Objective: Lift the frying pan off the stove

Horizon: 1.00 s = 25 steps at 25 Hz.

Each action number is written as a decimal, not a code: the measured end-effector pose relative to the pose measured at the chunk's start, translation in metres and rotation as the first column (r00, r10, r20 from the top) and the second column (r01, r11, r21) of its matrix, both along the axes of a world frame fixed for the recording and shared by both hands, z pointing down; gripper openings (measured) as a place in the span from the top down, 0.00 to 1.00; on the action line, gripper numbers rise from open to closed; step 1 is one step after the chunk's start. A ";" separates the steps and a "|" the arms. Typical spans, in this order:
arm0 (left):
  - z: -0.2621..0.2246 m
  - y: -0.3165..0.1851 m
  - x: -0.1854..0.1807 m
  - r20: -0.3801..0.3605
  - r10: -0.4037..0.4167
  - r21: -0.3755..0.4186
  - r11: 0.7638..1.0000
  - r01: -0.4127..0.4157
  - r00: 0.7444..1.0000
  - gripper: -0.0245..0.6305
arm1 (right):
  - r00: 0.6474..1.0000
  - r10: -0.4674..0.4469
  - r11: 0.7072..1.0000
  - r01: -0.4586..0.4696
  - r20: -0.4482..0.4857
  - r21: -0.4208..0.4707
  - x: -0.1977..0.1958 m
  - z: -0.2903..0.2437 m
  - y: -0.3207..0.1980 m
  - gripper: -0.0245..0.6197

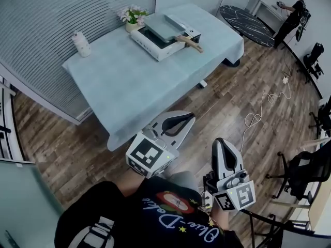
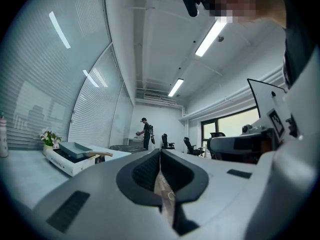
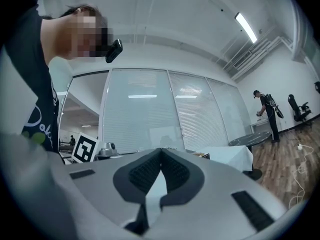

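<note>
— Whereabouts of the frying pan (image 1: pixel 164 26)?

— On the white stove (image 1: pixel 158 48) at the far end of the bench (image 1: pixel 129 81), wooden handle (image 1: pixel 190 43) jutting past the stove's right corner. Well apart from both grippers.

— Jaws?

— Pressed together on the left gripper (image 1: pixel 189 117), nothing between. Same on the right gripper (image 1: pixel 221 140): closed, empty, held low near the person's dark shirt (image 1: pixel 170 211).

— Any legible writing?

— Curly script across the shirt, upside down, not safely readable. Small print on the stove's front, too tiny to make out. Black-and-white square markers (image 1: pixel 148 155) on each gripper's cube (image 1: pixel 239 195).

— Anything exclusive to one view?

— Head view only: the whole blue cloth (image 1: pixel 217 40), flowers (image 1: pixel 133 16) at the stove's far corner, pale bottle (image 1: pixel 81 43) near the left corner, white cable (image 1: pixel 261 110) on the wood floor (image 1: pixel 227 102). Gripper views only: ceiling strip lights (image 2: pixel 212 34). Left gripper view: pan side-on, flowers beside it. Right gripper view: bench reduced to a draped corner of cloth. Common to all three: a standing person (image 1: pixel 291 14) by the far wall.
</note>
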<state>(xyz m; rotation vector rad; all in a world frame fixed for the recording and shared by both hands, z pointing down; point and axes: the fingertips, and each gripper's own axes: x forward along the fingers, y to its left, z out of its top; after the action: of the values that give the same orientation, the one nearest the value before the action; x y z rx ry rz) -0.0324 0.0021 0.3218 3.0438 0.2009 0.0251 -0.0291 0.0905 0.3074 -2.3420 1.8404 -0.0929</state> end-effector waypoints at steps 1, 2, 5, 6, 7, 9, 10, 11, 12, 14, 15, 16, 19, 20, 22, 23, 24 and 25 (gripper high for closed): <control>-0.001 -0.003 0.000 -0.002 -0.005 -0.003 1.000 0.005 1.000 0.95 | 1.000 -0.006 1.000 0.006 -0.005 0.000 0.000 -0.002 -0.003 0.96; -0.002 -0.006 0.000 -0.004 -0.011 -0.007 1.000 0.011 1.000 0.95 | 1.000 -0.014 1.000 0.014 -0.011 0.001 0.001 -0.004 -0.006 0.96; -0.001 -0.017 0.002 -0.009 -0.033 -0.018 0.999 0.033 0.999 0.95 | 0.999 -0.029 1.000 0.029 -0.023 0.005 0.008 -0.007 -0.015 0.96; -0.001 -0.020 0.003 -0.011 -0.045 -0.019 0.999 0.044 0.999 0.95 | 0.999 -0.033 0.999 0.034 -0.027 0.004 0.013 -0.007 -0.017 0.96; -0.001 -0.025 0.005 -0.013 -0.058 -0.019 0.998 0.058 0.998 0.95 | 0.999 -0.040 0.999 0.040 -0.030 0.004 0.017 -0.007 -0.020 0.96; 0.002 -0.034 0.009 -0.007 -0.091 -0.019 0.996 0.090 0.996 0.95 | 0.998 -0.059 0.998 0.060 -0.032 0.007 0.027 -0.006 -0.027 0.96; 0.004 -0.038 0.012 0.000 -0.106 -0.017 0.994 0.106 0.994 0.95 | 0.997 -0.072 0.997 0.072 -0.032 0.009 0.033 -0.005 -0.031 0.96; 0.006 -0.041 0.016 0.006 -0.120 -0.015 0.993 0.120 0.993 0.95 | 0.996 -0.086 0.996 0.086 -0.031 0.011 0.039 -0.003 -0.036 0.96; 0.008 -0.045 0.020 0.009 -0.133 -0.014 0.991 0.133 0.991 0.95 | 0.994 -0.102 0.995 0.102 -0.029 0.012 0.046 -0.001 -0.041 0.96; 0.011 -0.055 0.031 0.012 -0.163 -0.015 0.987 0.163 0.987 0.95 | 0.990 -0.139 0.990 0.140 -0.021 0.014 0.063 0.003 -0.056 0.96; 0.012 -0.060 0.036 0.014 -0.179 -0.017 0.984 0.179 0.984 0.95 | 0.987 -0.161 0.987 0.161 -0.017 0.016 0.072 0.005 -0.064 0.96; 0.013 -0.066 0.042 0.016 -0.196 -0.019 0.980 0.196 0.980 0.95 | 0.983 -0.182 0.983 0.182 -0.015 0.018 0.080 0.005 -0.072 0.96; 0.018 -0.081 0.062 0.035 -0.243 -0.016 0.970 0.243 0.969 0.95 | 0.972 -0.234 0.972 0.235 -0.030 0.024 0.104 -0.001 -0.094 0.96; 0.018 -0.084 0.069 0.040 -0.255 -0.015 0.967 0.256 0.966 0.95 | 0.968 -0.250 0.968 0.251 -0.029 0.026 0.112 -0.002 -0.100 0.96; 0.017 -0.092 0.083 0.042 -0.281 -0.016 0.959 0.281 0.959 0.95 | 0.958 -0.285 0.958 0.285 -0.014 0.029 0.130 0.001 -0.112 0.96; 0.017 -0.097 0.090 0.043 -0.293 -0.018 0.956 0.294 0.955 0.95 | 0.953 -0.302 0.953 0.302 -0.003 0.030 0.138 0.004 -0.117 0.96; 0.018 -0.102 0.096 0.048 -0.304 -0.018 0.952 0.306 0.951 0.95 | 0.948 -0.317 0.948 0.316 0.007 0.033 0.146 0.007 -0.123 0.96; 0.019 -0.106 0.103 0.054 -0.315 -0.019 0.948 0.316 0.948 0.95 | 0.944 -0.330 0.944 0.329 0.015 0.035 0.153 0.008 -0.128 0.96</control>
<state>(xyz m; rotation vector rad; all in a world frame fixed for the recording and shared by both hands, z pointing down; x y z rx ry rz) 0.0705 -0.1042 0.3406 3.0038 -0.2892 0.0756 0.1239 -0.0375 0.3153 -1.9813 2.1887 -0.1254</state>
